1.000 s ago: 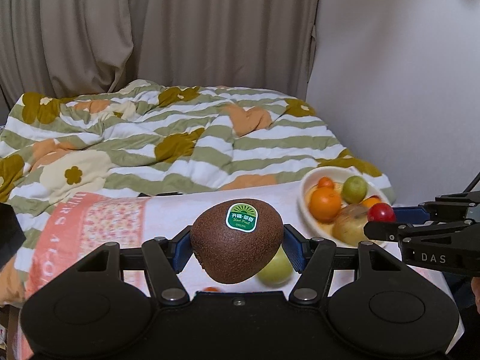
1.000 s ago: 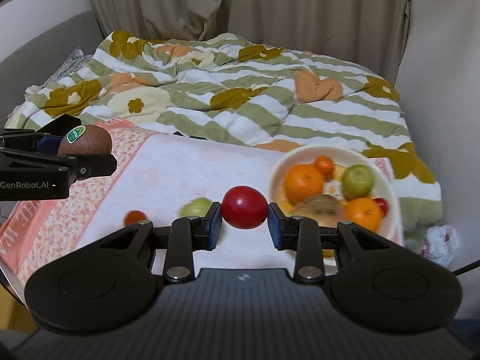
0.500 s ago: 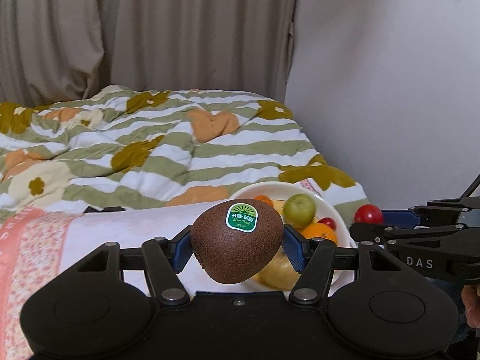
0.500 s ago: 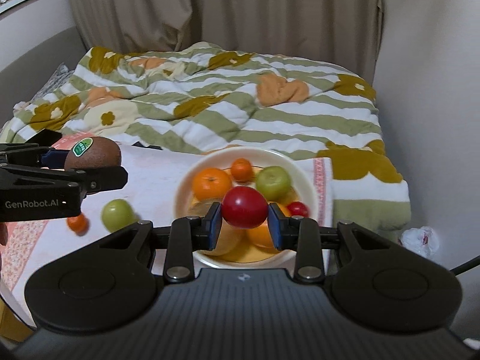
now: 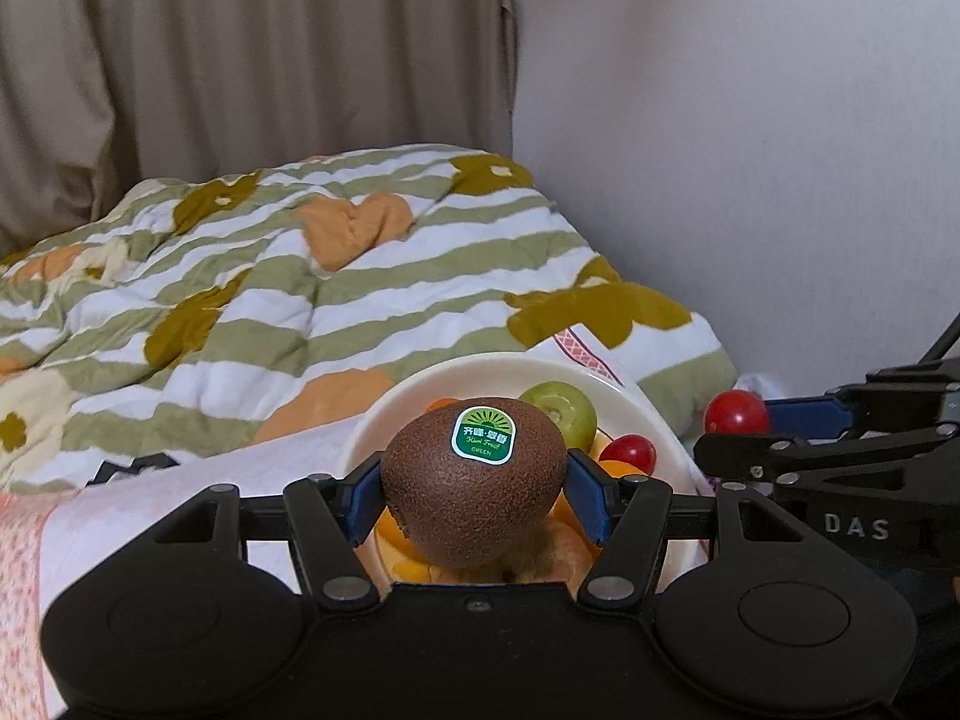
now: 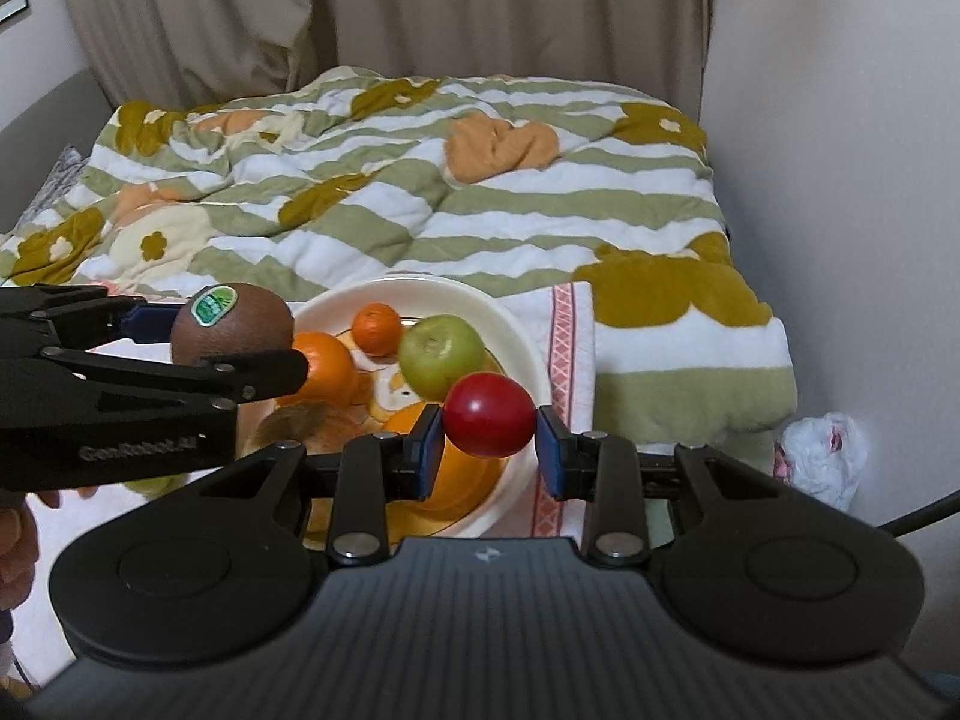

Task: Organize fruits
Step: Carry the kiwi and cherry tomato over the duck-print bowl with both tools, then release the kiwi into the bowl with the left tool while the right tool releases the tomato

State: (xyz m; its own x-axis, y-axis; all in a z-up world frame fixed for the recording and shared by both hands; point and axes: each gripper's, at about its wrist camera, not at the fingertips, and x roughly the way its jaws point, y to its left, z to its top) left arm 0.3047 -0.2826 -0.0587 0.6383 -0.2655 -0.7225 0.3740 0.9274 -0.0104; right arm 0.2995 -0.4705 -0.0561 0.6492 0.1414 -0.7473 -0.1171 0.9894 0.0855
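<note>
The kiwi (image 5: 474, 477) is clamped between the blue pads of the left tool (image 5: 474, 495), held in the air above the near side of the cream fruit bowl (image 5: 645, 414). Its green sticker (image 5: 482, 433) faces up and reads "Kiwi Fruit" and "GREEN" under a row of Chinese characters too small to read. In the right wrist view the same kiwi (image 6: 231, 330) sits at the bowl's left rim, and the left tool's side carries the faint embossed word "GenRobot.AI".

The right tool (image 6: 489, 441) is closed on a red tomato (image 6: 489, 415), with its pads pressed to both sides, above the near right part of the bowl (image 6: 528, 354). From the left wrist view its black body shows the letters "DAS".

Inside the bowl lie a green apple (image 6: 441, 355), a large orange (image 6: 324, 367), a small tangerine (image 6: 376, 329), another orange (image 6: 468, 480) under the tomato, and a brownish fruit (image 6: 306, 427) that is partly hidden. A small red fruit (image 5: 627, 453) also rests there.

The bowl stands on a white cloth with a pink patterned border (image 6: 564, 330), next to a green-striped floral quilt (image 6: 420, 192). Beige curtains (image 6: 420, 6) hang behind.
</note>
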